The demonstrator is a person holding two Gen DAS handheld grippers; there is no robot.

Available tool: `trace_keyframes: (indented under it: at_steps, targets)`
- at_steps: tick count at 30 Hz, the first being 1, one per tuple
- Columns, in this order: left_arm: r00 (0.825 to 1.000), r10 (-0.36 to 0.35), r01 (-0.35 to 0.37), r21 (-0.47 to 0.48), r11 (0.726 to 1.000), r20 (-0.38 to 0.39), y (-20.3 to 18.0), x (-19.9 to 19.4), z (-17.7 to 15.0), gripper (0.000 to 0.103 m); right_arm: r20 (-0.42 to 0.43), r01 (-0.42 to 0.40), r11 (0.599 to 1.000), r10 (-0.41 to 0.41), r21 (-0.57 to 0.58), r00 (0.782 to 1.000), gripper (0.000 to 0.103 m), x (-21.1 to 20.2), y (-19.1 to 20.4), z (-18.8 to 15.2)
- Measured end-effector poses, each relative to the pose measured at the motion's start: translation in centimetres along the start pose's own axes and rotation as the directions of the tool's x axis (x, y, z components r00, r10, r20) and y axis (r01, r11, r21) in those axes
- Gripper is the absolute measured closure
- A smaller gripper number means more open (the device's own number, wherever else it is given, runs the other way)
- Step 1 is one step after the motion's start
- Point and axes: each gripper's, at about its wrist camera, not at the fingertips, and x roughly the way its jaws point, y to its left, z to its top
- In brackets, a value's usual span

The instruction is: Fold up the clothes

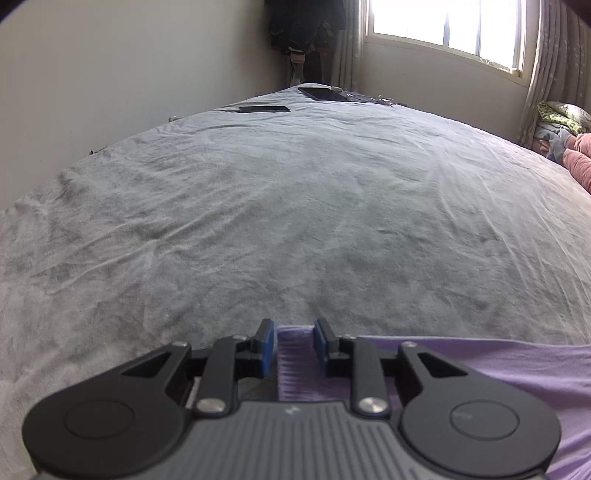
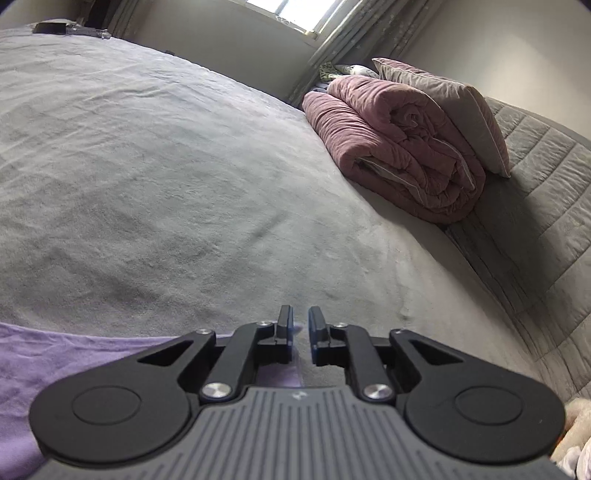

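Note:
A lilac garment [image 1: 480, 369] lies on the grey bed sheet [image 1: 295, 203] at the near edge, and it shows again as the lilac garment [image 2: 55, 354] in the right wrist view. My left gripper [image 1: 294, 328] hangs low over its ribbed hem [image 1: 295, 365]. That hem fills the narrow gap between the blue pads [image 1: 267, 339], and no firm pinch shows. My right gripper [image 2: 301, 321] stands slightly open over the garment's right end. Mostly grey sheet shows in its gap, with a sliver of lilac by the left pad.
A rolled pink quilt [image 2: 399, 147] and a grey pillow [image 2: 450, 110] sit at the right of the bed, against a quilted headboard [image 2: 546, 206]. A phone [image 1: 264, 109] and a tablet [image 1: 325, 94] lie at the far edge. A wall runs along the left, with a window [image 1: 447, 26] beyond.

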Motion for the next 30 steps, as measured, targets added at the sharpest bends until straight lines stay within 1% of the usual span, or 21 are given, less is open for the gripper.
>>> trace_keyframes:
  at_steps: [1,2,4,7,9,12,14,17,19,21,23,24,27,30]
  targets:
    - [1.0,-0.005,0.005,-0.018,1.0,-0.005,0.3,-0.1,0.1,0.072,-0.007,-0.011,1.0,0.011,0.025,1.0,0.075,-0.2,-0.6,-0.2]
    - [1.0,-0.009,0.008,-0.036,0.999,-0.011,0.6,-0.1,0.2,0.064,-0.022,-0.021,0.999,0.022,0.047,1.0,0.075,-0.3,-1.3,-0.6]
    - [1.0,-0.003,0.002,-0.052,0.999,-0.02,0.8,-0.2,0.3,0.061,-0.059,-0.04,0.995,0.046,0.087,0.997,0.075,-0.3,-2.5,-1.4]
    - [1.0,0.005,-0.006,-0.067,0.998,-0.026,0.9,-0.3,0.2,0.059,-0.104,-0.099,0.979,0.119,0.177,0.987,0.075,-0.2,-4.3,-2.7]
    - [0.999,0.002,-0.005,-0.091,0.996,-0.032,0.8,-0.6,0.0,0.055,-0.108,-0.141,0.962,0.17,0.235,0.979,0.075,-0.5,-5.0,-3.4]
    - [0.995,-0.026,0.009,-0.184,0.983,-0.091,1.3,-0.8,-0.6,0.049,-0.105,-0.183,0.941,0.22,0.286,0.97,0.075,-1.0,-5.0,-3.6]
    - [0.993,-0.029,0.001,-0.228,0.974,-0.118,1.6,-0.8,-0.8,0.049,-0.101,-0.198,0.931,0.238,0.306,0.966,0.074,-1.0,-4.7,-3.2]
    - [0.995,-0.003,-0.021,-0.232,0.973,-0.102,1.7,-1.4,-0.5,0.047,-0.093,-0.222,0.913,0.268,0.343,0.959,0.074,-0.8,-4.2,-2.5]
    - [0.996,0.012,-0.033,-0.235,0.971,-0.092,1.9,-1.7,-0.3,0.042,-0.085,-0.241,0.894,0.292,0.379,0.953,0.074,-0.5,-3.9,-2.5]
    - [0.996,-0.008,-0.014,-0.24,0.971,-0.091,2.0,-1.8,-0.1,0.034,-0.079,-0.245,0.881,0.3,0.404,0.951,0.075,-0.2,-3.6,-2.5]
    - [0.995,-0.001,-0.021,-0.224,0.974,-0.098,2.0,-1.6,0.1,0.034,-0.069,-0.242,0.873,0.297,0.424,0.952,0.087,-0.1,-3.5,-2.6]
    - [0.994,0.006,-0.029,-0.219,0.975,-0.106,2.0,-1.4,0.1,0.034,-0.064,-0.242,0.869,0.298,0.432,0.953,0.1,-0.2,-3.6,-2.6]
    - [0.991,-0.009,-0.023,-0.241,0.97,-0.133,2.4,-1.0,0.1,0.034,-0.054,-0.228,0.862,0.282,0.452,0.958,0.101,-0.5,-4.1,-2.9]
    - [0.991,-0.01,-0.023,-0.242,0.97,-0.134,2.3,-1.1,0.1,0.034,-0.051,-0.208,0.857,0.262,0.472,0.964,0.101,-0.9,-5.3,-3.6]
